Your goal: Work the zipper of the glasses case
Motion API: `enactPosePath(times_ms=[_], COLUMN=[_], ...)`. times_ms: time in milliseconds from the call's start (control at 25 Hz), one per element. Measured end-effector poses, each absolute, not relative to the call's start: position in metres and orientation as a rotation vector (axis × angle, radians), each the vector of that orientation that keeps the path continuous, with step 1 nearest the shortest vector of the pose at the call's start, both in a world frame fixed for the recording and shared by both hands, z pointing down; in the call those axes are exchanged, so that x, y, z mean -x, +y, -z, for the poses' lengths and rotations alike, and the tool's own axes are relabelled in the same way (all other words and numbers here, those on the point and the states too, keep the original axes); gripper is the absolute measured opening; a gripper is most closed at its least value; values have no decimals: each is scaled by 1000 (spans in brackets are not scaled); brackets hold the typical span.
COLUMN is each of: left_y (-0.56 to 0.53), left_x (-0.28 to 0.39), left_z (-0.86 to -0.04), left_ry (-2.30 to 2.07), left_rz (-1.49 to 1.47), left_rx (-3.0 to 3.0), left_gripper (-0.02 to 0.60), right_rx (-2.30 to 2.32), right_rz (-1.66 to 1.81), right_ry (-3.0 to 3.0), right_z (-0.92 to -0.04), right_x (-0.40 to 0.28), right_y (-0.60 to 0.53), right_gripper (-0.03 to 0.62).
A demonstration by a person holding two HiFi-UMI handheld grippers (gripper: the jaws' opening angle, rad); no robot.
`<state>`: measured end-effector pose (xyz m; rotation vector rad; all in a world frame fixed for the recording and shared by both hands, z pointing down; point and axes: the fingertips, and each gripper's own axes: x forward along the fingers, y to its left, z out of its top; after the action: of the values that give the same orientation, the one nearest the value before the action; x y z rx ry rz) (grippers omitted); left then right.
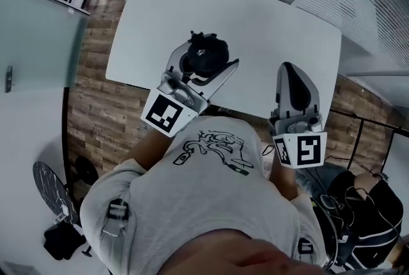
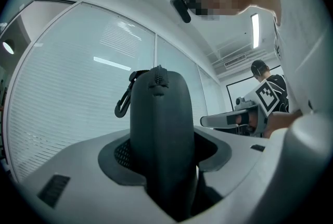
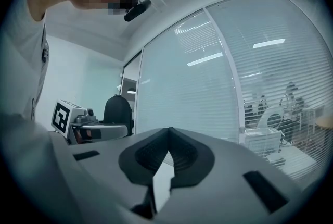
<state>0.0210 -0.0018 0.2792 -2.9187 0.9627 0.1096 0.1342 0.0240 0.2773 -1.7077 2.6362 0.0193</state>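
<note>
Dark and rounded, the glasses case point(image 1: 203, 50) sits clamped in my left claw point(image 1: 211, 57), over the near side of the white table point(image 1: 160, 24). From the head view, my right claw point(image 1: 289, 70) hangs beside it, well apart to the right, above the table's near edge. It has nothing in it, and its two fingers make one narrow wedge. Each claw's marker cube point(image 1: 167, 112) lies close against my grey T-shirt point(image 1: 211, 203). Wood-patterned floor point(image 1: 102, 114) shows to the left of the table.

In the left gripper view, the case stands upright between my jaws, and both pads press on its sides. It fills the gap between them. The zipper pull point(image 2: 158, 78) sits at the very top of the case. A small black clip point(image 2: 123, 103) hangs off the upper left. Behind it runs a glass wall with blinds point(image 2: 78, 82). My right claw shows off to the right, pointing level, apart from the case.

In the right gripper view, my jaws are drawn together, tips touching, with only a thin slit lower down and nothing between them. To the left I see my left claw side-on, the dark case rising out of its fingers. More blind-covered glass stretches ahead.
</note>
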Motion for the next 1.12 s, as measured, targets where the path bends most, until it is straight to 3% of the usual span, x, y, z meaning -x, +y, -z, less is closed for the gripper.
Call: enactPosePath(times_ms=[1120], left_y=[-74], left_x=[-2], left_z=[-286], left_ry=[885], left_rz=[-52], left_rx=[2955], left_gripper=[250], right_rx=[1692], right_rz=[-60], right_ry=[2622], right_z=[-264], right_x=[-101], right_y=[-46], right_gripper=[5])
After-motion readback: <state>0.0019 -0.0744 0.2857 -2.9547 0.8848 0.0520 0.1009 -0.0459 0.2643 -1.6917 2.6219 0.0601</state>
